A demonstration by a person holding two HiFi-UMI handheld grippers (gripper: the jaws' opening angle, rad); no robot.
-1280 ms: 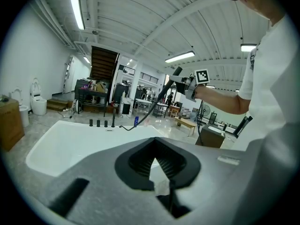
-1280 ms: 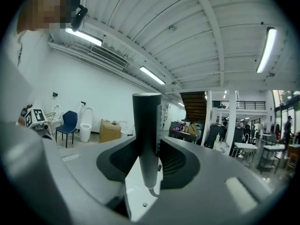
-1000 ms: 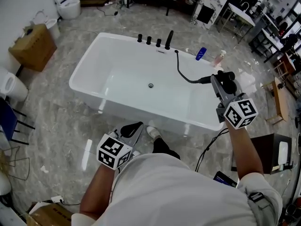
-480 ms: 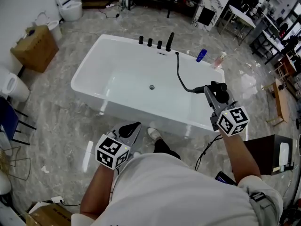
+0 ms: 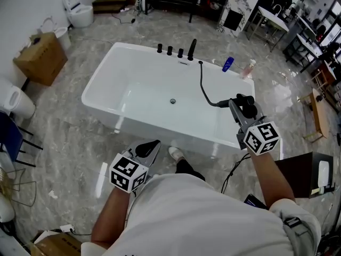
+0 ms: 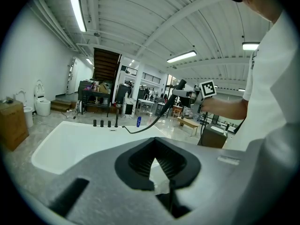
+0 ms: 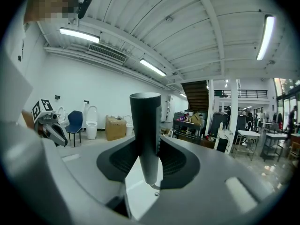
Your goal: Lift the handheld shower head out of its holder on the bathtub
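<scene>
**Item 1. Handheld shower head** [image 7: 146, 125]: dark cylindrical handle, out of its holder. In the head view it sits at about 3 o'clock from the drain [image 5: 172, 101], over the right end of the bathtub [image 5: 101, 87]. In the right gripper view it stands upright.

**Item 2. Right gripper** [image 5: 234, 106]: jaws clamped on the shower head handle, one pad on each side.

**Item 3. Hose** [image 5: 203, 84]: black. It runs from the tub deck at 12 o'clock down across the basin to the held head.

**Item 4. Left gripper** [image 5: 151, 144]: at 6 to 7 o'clock from the drain, outside the tub's near wall. Jaws are together with nothing between them.

**Item 5. Deck fittings:** three black knobs [image 5: 169, 50] and a taller black fitting [image 5: 191, 46] in a row on the far rim at 12 o'clock.

**Item 6. Surroundings:**
- Blue bottle [image 5: 228, 63] and pink bottle [image 5: 248, 67] on the floor at 1 to 2 o'clock.
- Cardboard box [image 5: 41, 57] at 10 o'clock.
- Toilet [image 5: 79, 7] at 11 o'clock.
</scene>
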